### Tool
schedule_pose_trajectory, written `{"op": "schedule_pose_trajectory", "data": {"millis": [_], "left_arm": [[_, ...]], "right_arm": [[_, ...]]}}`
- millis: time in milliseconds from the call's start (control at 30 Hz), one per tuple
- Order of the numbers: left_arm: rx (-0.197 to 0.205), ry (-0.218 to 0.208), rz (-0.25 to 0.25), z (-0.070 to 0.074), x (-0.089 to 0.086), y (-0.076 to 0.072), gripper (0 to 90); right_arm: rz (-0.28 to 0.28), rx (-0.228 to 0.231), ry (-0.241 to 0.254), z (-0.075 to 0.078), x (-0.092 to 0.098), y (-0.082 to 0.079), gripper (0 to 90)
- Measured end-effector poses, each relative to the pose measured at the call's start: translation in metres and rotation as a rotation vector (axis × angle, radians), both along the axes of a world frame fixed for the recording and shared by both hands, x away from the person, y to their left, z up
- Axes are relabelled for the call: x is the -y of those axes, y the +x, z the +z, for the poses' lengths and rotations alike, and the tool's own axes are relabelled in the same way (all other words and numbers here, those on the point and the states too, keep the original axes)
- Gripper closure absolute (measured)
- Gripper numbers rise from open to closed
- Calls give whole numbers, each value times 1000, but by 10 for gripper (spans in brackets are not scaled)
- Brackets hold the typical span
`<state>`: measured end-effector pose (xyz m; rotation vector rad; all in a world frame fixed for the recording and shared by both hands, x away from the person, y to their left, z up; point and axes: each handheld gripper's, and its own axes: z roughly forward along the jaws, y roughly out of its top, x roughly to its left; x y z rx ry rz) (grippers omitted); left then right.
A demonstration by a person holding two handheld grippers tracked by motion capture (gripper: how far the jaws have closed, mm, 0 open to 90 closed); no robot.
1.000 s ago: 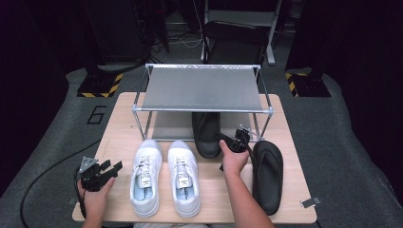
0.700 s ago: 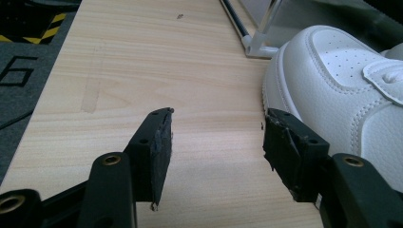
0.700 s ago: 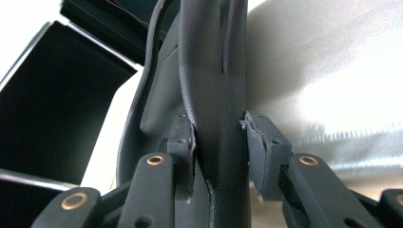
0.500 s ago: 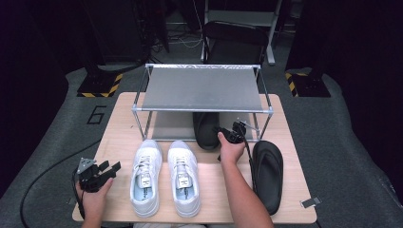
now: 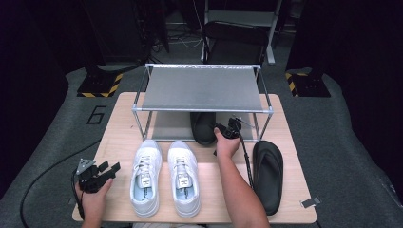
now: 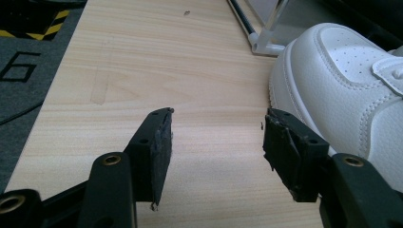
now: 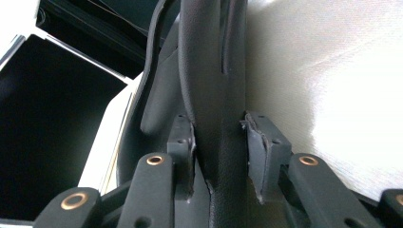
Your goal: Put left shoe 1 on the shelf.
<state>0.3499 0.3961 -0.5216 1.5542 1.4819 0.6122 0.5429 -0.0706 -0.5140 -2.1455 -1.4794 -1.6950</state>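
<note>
Slipper (image 5: 203,127) under the rack (image 5: 202,88) is what my right gripper (image 5: 227,130) has: jaws clamped on its edge, pads on either side of the black rim in the right gripper view (image 7: 216,118). It sits on the lower level of the rack, toe end back under the grey shelf, heel end poking out toward me, long axis running front to back. My right hand (image 5: 226,144) is just beside its right edge, so any push deeper goes along that axis, away from me. The second slipper (image 5: 267,175) lies on the table (image 5: 123,137) to the right of my right forearm, same front-to-back heading, well clear of the rack's right legs; right arm is by far the nearer one for it. My left gripper (image 5: 105,170) is parked at the near left corner, jaws apart with nothing but bare wood between them (image 6: 214,156), white sneaker (image 6: 351,95) just beside its right jaw. Materials: slippers look like matte black foam or rubber, thick sole, softly rounded edge (should give a bit under the pads). Two sneakers (image 5: 164,175) are white leather-look with perforated toe and laces. Rack is thin metal tube with a flat grey mesh-like shelf, table pale wood grain.
</note>
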Motion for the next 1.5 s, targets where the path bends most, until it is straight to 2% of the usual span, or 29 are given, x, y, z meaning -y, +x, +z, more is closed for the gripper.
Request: {"op": "schedule_pose_trajectory", "data": {"millis": [100,133,167,267,500,600,733,767,967,1100,1267,1367,1433,1500], "left_arm": [[8,-5,5,-1,0,0,429],[-4,-2,-2,0,-1,-1,429],[6,-4,3,0,-1,-1,429],[17,-6,10,0,-1,-2,429],[10,-6,1,0,-1,-2,429],[9,-7,1,0,-1,-2,429],[9,-7,2,-1,-1,-2,429],[10,-7,1,0,-1,-2,430],[-8,-6,-5,0,0,-2,430],[3,-3,-7,0,0,-2,430],[-9,-8,-7,0,-1,-2,429],[-8,-6,-8,0,-1,-2,430],[-9,-6,-8,0,-1,-2,430],[-6,-3,-8,0,-1,-2,430]], "right_arm": [[-1,-6,9,-2,-1,3,649],[-5,-12,-1,-2,-1,4,649],[-12,-4,-24,-4,-2,6,649],[-11,-25,-15,-5,-3,8,649],[-25,-27,-34,-10,-7,11,649],[-28,-35,-14,-10,-7,11,648],[-32,-30,-16,-12,-6,12,648],[-26,-35,1,-12,-5,12,647],[-24,-39,-12,-13,-5,13,646],[-26,-41,-15,-14,-5,13,642],[-25,-47,-22,-13,-5,13,631],[-19,-47,-10,-14,-5,14,606],[-33,-51,5,-14,-4,15,552],[-32,-34,14,-12,-4,14,545]]}}
